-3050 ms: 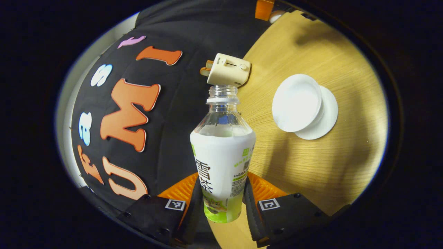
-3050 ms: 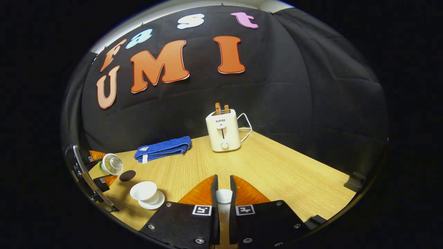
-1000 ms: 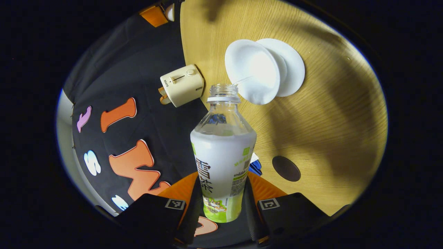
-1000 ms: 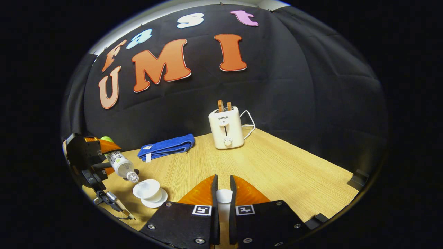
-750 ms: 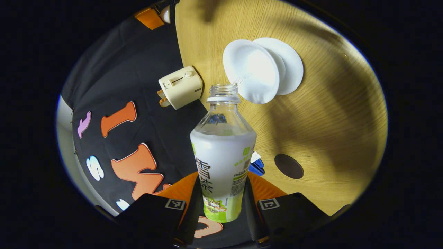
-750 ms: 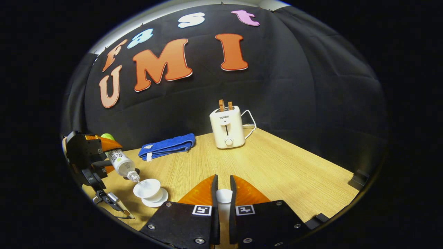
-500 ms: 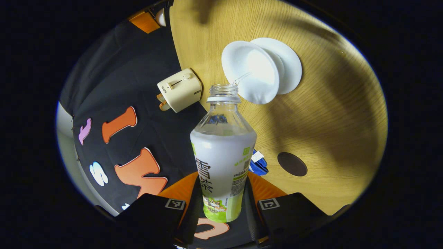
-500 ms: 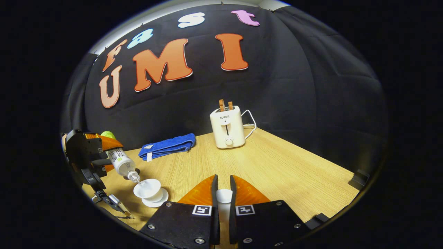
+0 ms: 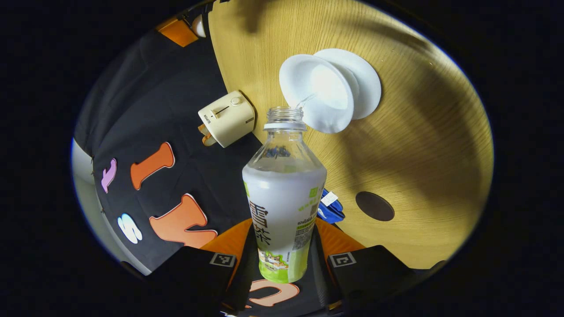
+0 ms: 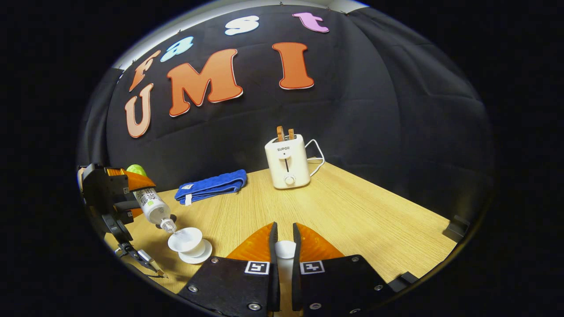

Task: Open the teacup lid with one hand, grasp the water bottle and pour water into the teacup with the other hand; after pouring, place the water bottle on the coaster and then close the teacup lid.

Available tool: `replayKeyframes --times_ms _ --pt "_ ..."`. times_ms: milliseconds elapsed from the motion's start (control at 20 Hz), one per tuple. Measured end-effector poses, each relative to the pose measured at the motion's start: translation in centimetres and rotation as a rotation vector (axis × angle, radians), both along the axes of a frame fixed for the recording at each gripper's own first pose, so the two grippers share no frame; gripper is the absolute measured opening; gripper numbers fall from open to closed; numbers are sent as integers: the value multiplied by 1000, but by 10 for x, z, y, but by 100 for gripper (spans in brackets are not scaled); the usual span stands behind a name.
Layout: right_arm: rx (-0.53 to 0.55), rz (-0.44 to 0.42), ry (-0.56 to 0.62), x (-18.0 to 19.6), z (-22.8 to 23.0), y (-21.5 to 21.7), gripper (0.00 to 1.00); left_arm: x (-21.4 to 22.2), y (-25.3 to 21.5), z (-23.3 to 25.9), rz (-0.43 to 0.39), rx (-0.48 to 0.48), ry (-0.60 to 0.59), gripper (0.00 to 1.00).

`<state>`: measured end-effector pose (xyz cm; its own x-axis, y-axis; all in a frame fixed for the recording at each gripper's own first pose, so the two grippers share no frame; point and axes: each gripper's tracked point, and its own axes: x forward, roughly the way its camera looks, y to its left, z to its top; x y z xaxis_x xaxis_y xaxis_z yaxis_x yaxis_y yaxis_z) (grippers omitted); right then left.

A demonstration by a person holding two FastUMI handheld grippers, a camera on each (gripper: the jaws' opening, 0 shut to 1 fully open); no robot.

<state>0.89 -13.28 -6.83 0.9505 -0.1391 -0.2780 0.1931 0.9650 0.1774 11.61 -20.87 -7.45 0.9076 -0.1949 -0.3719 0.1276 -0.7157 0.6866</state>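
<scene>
- The left gripper [image 9: 282, 259] grips the water bottle [image 9: 283, 207] low on its labelled body, one finger pressed to each side
- In the right gripper view that same gripper [image 10: 125, 196] sits at the far left, over the table's near-left part, with the bottle [image 10: 152, 207] tipped mouth-down towards the teacup
- The bottle has no cap; its clear neck sits just above the rim of the teacup [image 9: 315, 99], and a thin stream of water runs from the mouth into the cup
- The teacup is white and open, standing on a white saucer [image 9: 363, 81] on the wooden table [image 9: 418, 145]
- In the right gripper view the teacup [image 10: 185, 240] and saucer [image 10: 198, 256] lie near the table's front edge, left of that gripper's own fingers
- The right gripper [image 10: 282, 253] is nearly closed on the white teacup lid [image 10: 285, 248], which sits between its fingers, held above the table and well apart from the cup
- The coaster [image 9: 374, 206], a dark round disc, lies flat on the table, near the teacup and bare
- A folded blue towel [image 10: 211, 186] lies at the back of the table by the black wall
- A cream toaster [image 10: 286, 165] stands right of the towel, two slices poking from its slots and a white cord trailing behind it
</scene>
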Motion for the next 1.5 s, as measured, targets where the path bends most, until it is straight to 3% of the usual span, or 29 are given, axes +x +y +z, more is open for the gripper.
replayKeyframes --times_ms 250,500,700,900,1000,1050,1300,1500 --pt "-6 7 3 0 -1 2 11 0 1 -2 1 -16 4 63" --pt "1 10 10 1 -3 3 11 1 8 -11 57 -88 54 63" --pt "14 17 17 1 -6 6 11 -5 16 -26 130 -208 121 60" --pt "22 25 27 0 -9 10 11 -14 23 -37 245 -381 207 59" --pt "22 25 29 0 -9 9 11 -8 20 -41 294 -476 242 65" --pt "25 24 28 0 -8 9 11 -8 20 -42 321 -539 254 58" --pt "25 32 33 0 -7 15 11 -3 24 -43 465 -878 311 62" --pt "31 35 33 0 -3 19 11 12 24 -56 616 -1219 382 58"
